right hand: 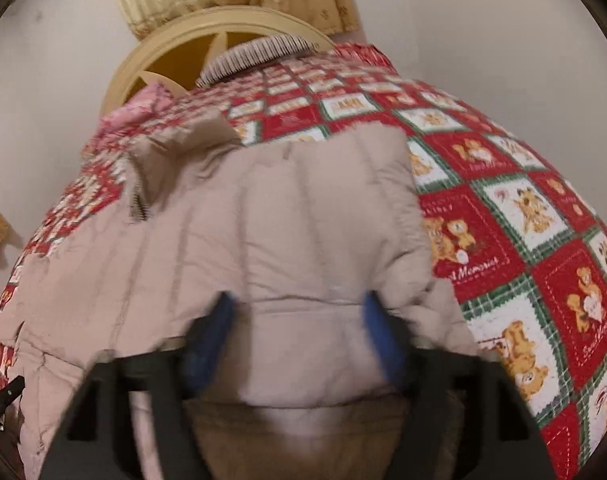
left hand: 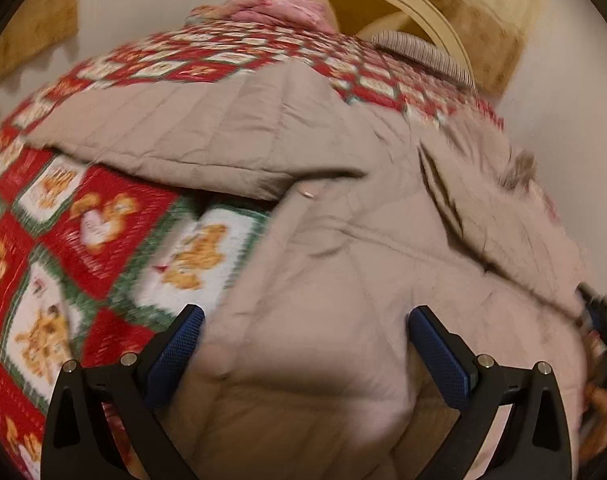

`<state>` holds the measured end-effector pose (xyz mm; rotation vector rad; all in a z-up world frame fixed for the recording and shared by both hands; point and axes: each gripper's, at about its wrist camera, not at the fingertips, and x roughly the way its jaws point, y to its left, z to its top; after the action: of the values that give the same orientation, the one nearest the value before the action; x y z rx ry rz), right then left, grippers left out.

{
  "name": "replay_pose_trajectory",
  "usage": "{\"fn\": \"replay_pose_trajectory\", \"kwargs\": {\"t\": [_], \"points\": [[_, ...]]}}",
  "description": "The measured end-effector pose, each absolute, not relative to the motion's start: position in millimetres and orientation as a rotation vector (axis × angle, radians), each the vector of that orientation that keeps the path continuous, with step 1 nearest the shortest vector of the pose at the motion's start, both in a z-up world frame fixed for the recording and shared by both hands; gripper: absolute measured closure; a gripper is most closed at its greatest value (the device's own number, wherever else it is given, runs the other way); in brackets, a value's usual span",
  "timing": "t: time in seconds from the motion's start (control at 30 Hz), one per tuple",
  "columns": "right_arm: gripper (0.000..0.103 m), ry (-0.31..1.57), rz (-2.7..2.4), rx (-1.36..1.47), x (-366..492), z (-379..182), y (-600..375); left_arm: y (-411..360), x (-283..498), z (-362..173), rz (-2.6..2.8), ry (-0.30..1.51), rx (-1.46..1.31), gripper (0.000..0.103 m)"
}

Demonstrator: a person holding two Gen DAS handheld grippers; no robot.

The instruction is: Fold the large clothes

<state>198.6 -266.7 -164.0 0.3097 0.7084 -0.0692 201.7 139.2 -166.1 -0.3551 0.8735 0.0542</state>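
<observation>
A beige padded coat [left hand: 343,240] lay on a patterned quilt [left hand: 83,232], its sleeve [left hand: 175,136] stretching to the frame's upper left. Both the left gripper [left hand: 305,340] and the right gripper [right hand: 299,328] stood apart over it, gripping nothing.

Left gripper [left hand: 305,324]: two black angular finger arms with triangular cut-outs are seen, each capped by a pair of round silver screw heads, with blue textured pads [left hand: 175,354] faced inward at 7 and 5 o'clock of the left wrist view. Right gripper [right hand: 299,314]: the same black frame and blue pads [right hand: 377,336] are seen, blurred, across the bottom of the right wrist view. White lettering, unreadable, is noted on a black part at 8 o'clock there.
</observation>
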Motion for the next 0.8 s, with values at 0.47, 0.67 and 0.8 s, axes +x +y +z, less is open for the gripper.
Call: {"fn": "replay_pose_trajectory", "kwargs": {"t": [0.47, 0.67, 0.8], "points": [[0.007, 0.684, -0.088, 0.348, 194.1, -162.6, -270.4, 386.3, 252.1, -172.5, 0.472, 0.732, -0.930, 0.001], [0.006, 0.709, -0.094, 0.339, 199.6, -166.9, -270.0, 387.4, 279.2, -173.7, 0.397, 0.670, -0.915, 0.006], [0.006, 0.714, -0.095, 0.336, 200.7, -168.7, -269.7, 383.8, 287.0, -174.7, 0.449, 0.658, -0.856, 0.020]]}}
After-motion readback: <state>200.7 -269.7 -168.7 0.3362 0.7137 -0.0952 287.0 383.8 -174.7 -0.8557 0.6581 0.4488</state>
